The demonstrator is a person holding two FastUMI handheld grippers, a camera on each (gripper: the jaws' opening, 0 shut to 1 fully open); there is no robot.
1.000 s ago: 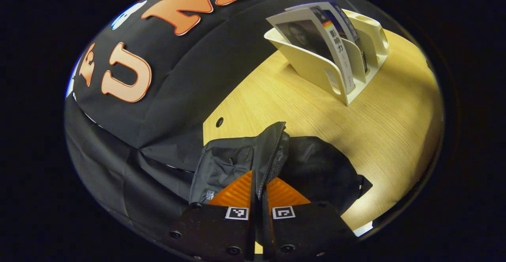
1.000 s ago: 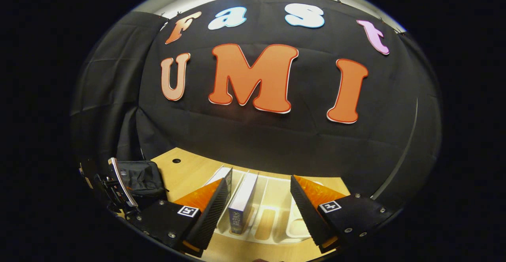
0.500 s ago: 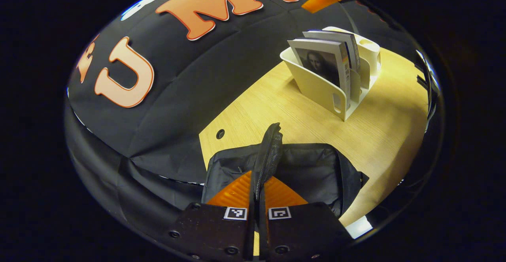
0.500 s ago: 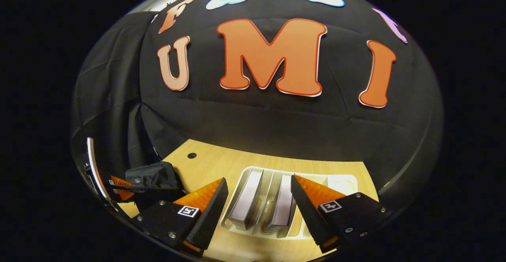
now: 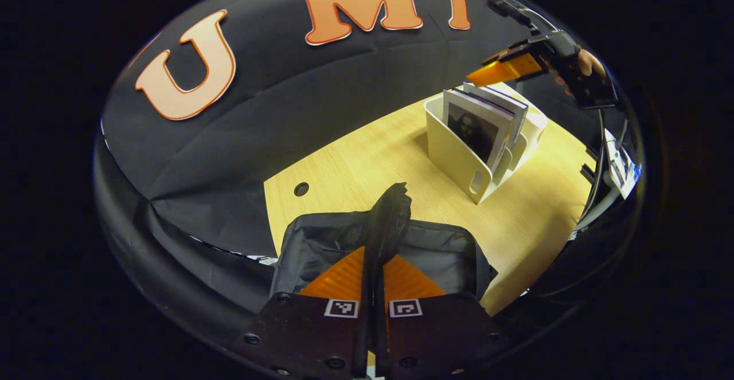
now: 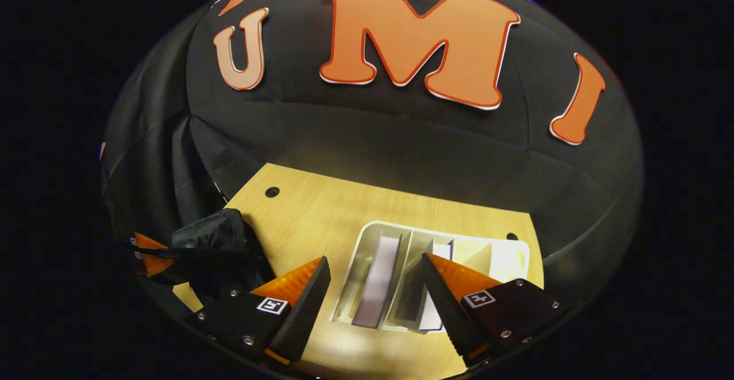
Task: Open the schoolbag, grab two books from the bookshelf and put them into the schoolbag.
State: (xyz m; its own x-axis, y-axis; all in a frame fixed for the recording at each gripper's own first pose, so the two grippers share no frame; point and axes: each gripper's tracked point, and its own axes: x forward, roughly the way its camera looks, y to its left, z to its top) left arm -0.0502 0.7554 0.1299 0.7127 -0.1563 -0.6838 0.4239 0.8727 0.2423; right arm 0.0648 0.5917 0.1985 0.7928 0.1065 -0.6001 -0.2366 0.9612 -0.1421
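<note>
Table (image 6: 321, 214) edge near; right gripper (image 6: 375, 288) gapes, apparently above books (image 6: 381, 279).

Two books (image 6: 381, 279) in bookshelf (image 6: 499, 257) on table (image 6: 309, 219); schoolbag (image 6: 221, 236) left.

Right tool (image 6: 375, 305): raised higher above the bookshelf (image 6: 504, 254), both books (image 6: 381, 279) now seen from above.
Schoolbag (image 5: 344, 242): flap (image 5: 390, 214) drawn more upright.

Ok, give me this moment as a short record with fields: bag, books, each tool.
schoolbag: on the wooden table, flap edge lifted
left tool: shut on the schoolbag's zipper edge
right tool: open, above the bookshelf
books: two, standing in the bookshelf slots
books in bag: none visible
</note>
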